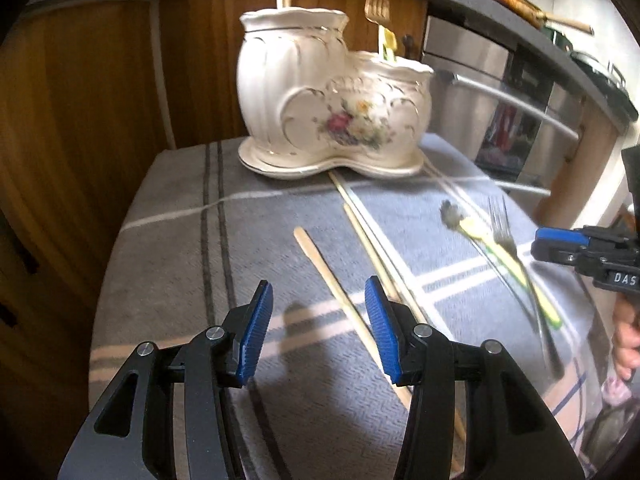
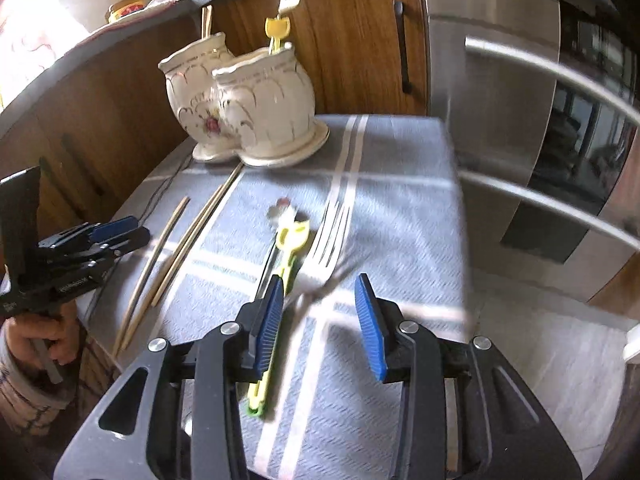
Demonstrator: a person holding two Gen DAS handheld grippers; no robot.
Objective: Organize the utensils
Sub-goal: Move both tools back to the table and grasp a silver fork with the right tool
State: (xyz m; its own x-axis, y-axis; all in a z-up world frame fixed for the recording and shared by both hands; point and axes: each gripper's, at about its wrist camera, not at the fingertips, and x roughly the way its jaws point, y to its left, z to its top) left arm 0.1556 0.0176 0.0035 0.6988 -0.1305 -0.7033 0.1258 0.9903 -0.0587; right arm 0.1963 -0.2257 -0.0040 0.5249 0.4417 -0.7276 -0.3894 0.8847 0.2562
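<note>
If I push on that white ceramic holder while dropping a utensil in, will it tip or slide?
Tipping looks unlikely: the ceramic holder has two joined pots on a broad flat base. It sits on a cloth, so a push would probably drag or bunch the fabric rather than slide it cleanly. The thin scalloped rims look chip-prone, so lower utensils in gently.

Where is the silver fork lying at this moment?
In the right wrist view, the silver fork lies on the striped cloth, just right of the yellow utensil, ahead of the right gripper.
</note>
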